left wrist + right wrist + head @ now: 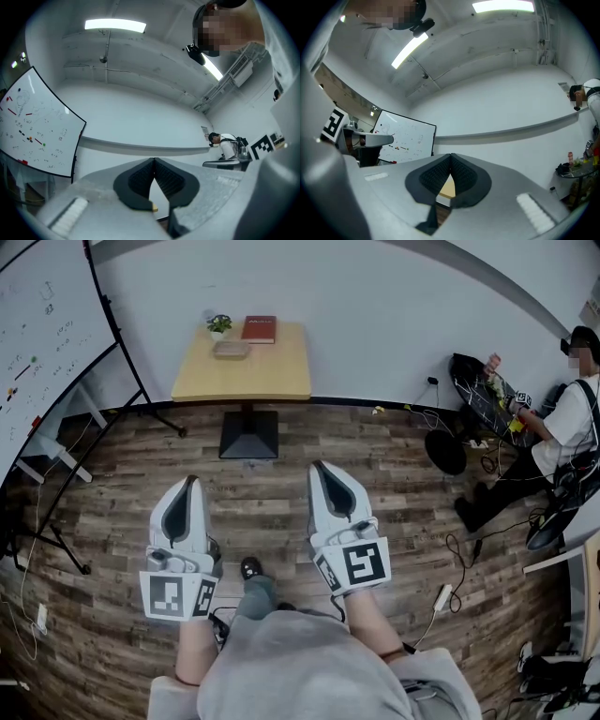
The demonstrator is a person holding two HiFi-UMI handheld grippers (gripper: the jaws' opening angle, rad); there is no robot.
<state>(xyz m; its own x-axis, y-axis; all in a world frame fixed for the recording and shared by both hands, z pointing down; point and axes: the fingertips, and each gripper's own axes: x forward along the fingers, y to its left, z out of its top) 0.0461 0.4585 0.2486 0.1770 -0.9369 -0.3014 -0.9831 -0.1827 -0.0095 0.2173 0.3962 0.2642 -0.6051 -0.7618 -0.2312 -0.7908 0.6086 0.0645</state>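
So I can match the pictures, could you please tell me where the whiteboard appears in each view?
Head view: whiteboard along the upper left edge.
Left gripper view: whiteboard at the left.
Right gripper view: whiteboard left of centre.
Shared landmark: person in white shirt, at the right everywhere.

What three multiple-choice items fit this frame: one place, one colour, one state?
1. The book lies: A on the table; B on the floor; C on a chair.
2. The book is: A blue; B red; C green.
3. The left gripper and right gripper are: A both open; B one open; C both shut, empty.
Key: 1 A, it rests at the tabletop's far edge beside the plant. 2 B, its cover is red. 3 C, each gripper view shows the jaw tips meeting with nothing between.
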